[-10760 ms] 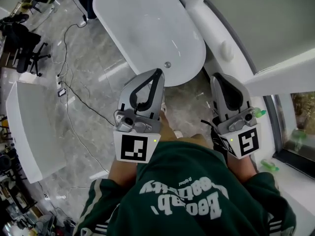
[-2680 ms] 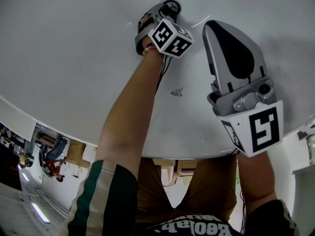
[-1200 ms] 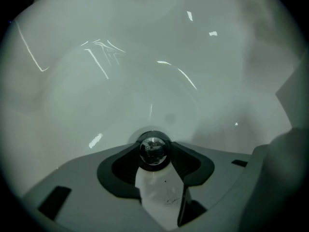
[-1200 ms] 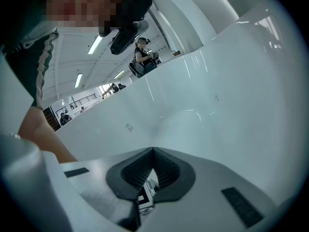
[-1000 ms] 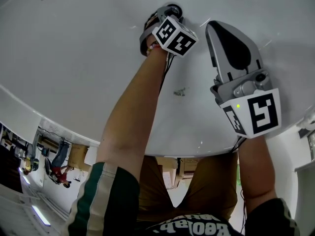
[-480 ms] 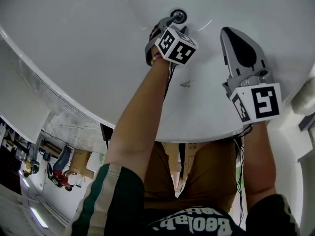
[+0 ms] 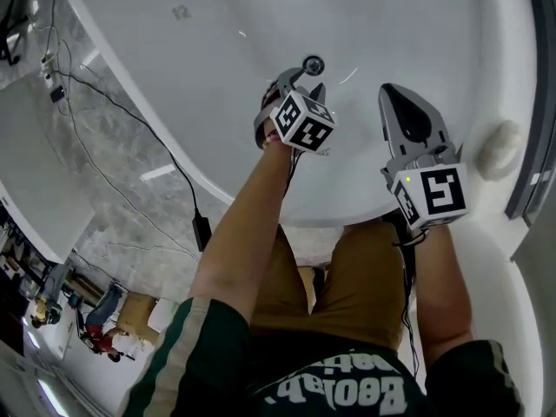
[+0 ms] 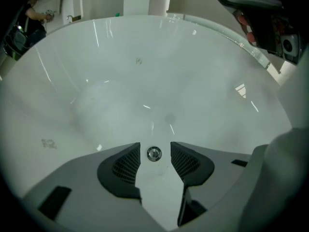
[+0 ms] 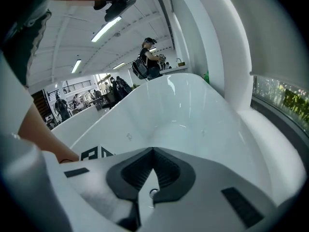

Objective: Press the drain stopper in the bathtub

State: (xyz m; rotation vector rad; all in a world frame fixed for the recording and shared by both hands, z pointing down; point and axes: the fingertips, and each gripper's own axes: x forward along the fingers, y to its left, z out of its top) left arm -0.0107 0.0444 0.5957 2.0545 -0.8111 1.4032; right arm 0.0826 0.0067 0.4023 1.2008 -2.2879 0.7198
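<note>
The white bathtub (image 7: 200, 85) fills the head view. Its round chrome drain stopper (image 7: 312, 62) sits on the tub floor. My left gripper (image 7: 299, 78) hangs just short of it, apart from it, pointing at it. In the left gripper view the stopper (image 8: 154, 153) shows in the gap of the left gripper (image 8: 155, 147), which is open a little and holds nothing. My right gripper (image 7: 388, 92) hovers to the right over the tub's near wall, shut and empty. Its tips meet in the right gripper view (image 9: 153, 150), with the stopper (image 9: 153, 193) seen below them.
Grey marble floor with black cables (image 7: 130, 146) lies left of the tub. Another white tub (image 7: 30, 172) stands further left. A round white knob (image 7: 495, 150) sits on the ledge at right. People (image 9: 147, 57) stand far off behind the tub.
The left gripper was down on the stopper one second ago; it has drawn back off it. The head view has pulled away, so the tub rim and floor now show.
</note>
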